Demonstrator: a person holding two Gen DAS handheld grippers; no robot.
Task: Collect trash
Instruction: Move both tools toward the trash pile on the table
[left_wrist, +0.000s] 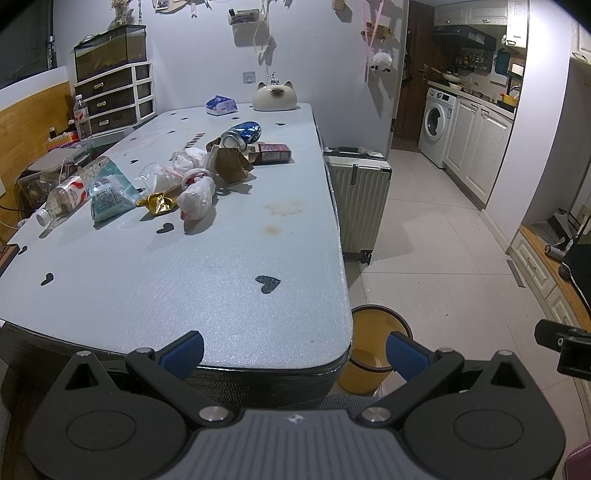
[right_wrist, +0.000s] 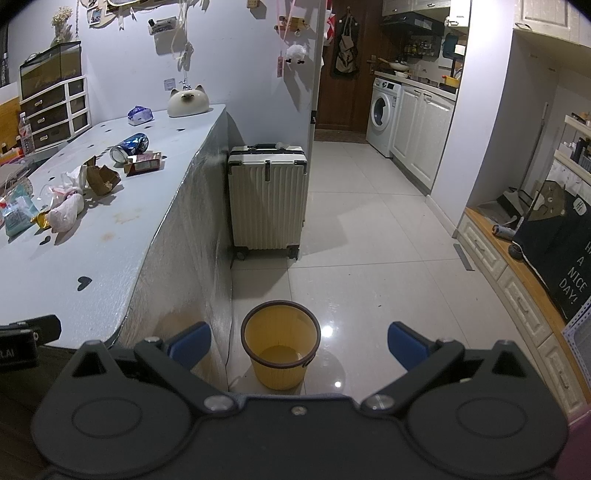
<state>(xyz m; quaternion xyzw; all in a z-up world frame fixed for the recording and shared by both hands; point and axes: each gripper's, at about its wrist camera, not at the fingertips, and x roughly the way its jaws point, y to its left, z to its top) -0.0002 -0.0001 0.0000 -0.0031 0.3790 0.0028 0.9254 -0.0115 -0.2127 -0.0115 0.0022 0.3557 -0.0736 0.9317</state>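
Both tools, left tool (left_wrist: 294, 353) and right tool (right_wrist: 299, 344), hang spread; my trash pile (left_wrist: 192, 173) sits mid-desk (left_wrist: 221, 280), well ahead, bin (right_wrist: 280, 345) below right tool.

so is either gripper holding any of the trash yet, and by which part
Nothing is held. The left gripper and right gripper are both open and empty; the trash pile lies untouched on the table.

One bin (right_wrist: 280, 345), one suitcase (right_wrist: 267, 199), two plastic bottles (left_wrist: 61, 199) (left_wrist: 82, 117).
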